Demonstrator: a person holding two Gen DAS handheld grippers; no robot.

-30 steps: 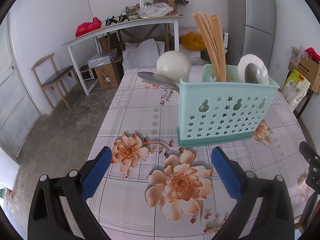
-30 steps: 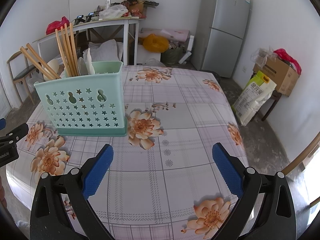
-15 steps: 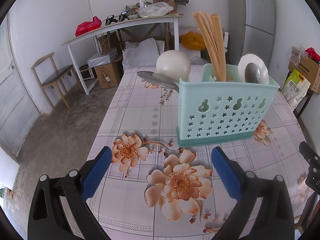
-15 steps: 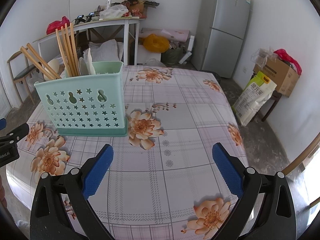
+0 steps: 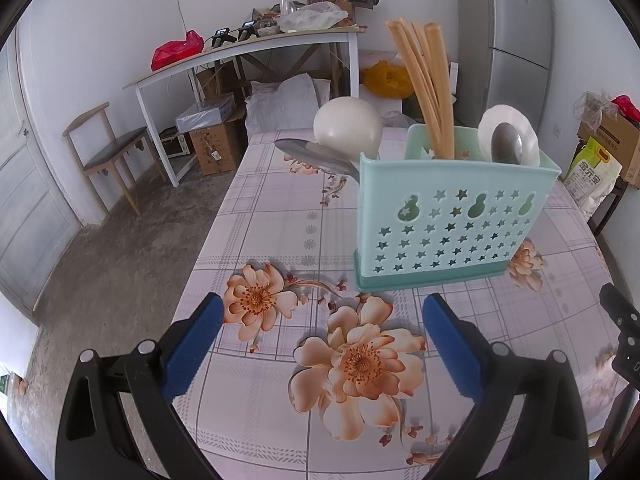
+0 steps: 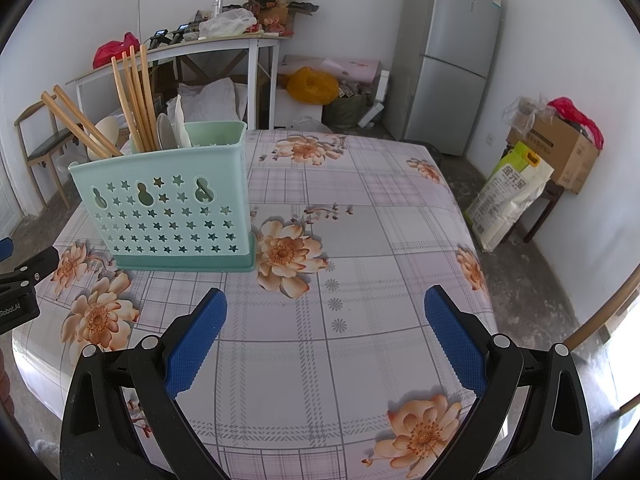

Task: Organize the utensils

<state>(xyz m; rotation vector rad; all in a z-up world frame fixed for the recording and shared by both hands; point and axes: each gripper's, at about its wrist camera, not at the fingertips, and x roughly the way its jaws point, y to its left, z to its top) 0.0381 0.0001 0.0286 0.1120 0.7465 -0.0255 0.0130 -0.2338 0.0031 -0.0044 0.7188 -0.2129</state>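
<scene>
Left wrist view: a mint-green utensil holder (image 5: 452, 216), pierced with star and gourd cut-outs, stands upright on the flower-patterned bench (image 5: 280, 216), holding wooden chopsticks (image 5: 428, 88), white spoons (image 5: 347, 127) and metal spoons (image 5: 505, 145). Both the left hand-held gripper (image 5: 320, 344) and the right hand-held gripper (image 6: 326, 340) hover near it, fingers wide apart and empty.

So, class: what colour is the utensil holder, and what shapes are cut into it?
Mint green holder, darker base, with star and gourd-shaped cutouts; clearest in the left wrist view.
</scene>
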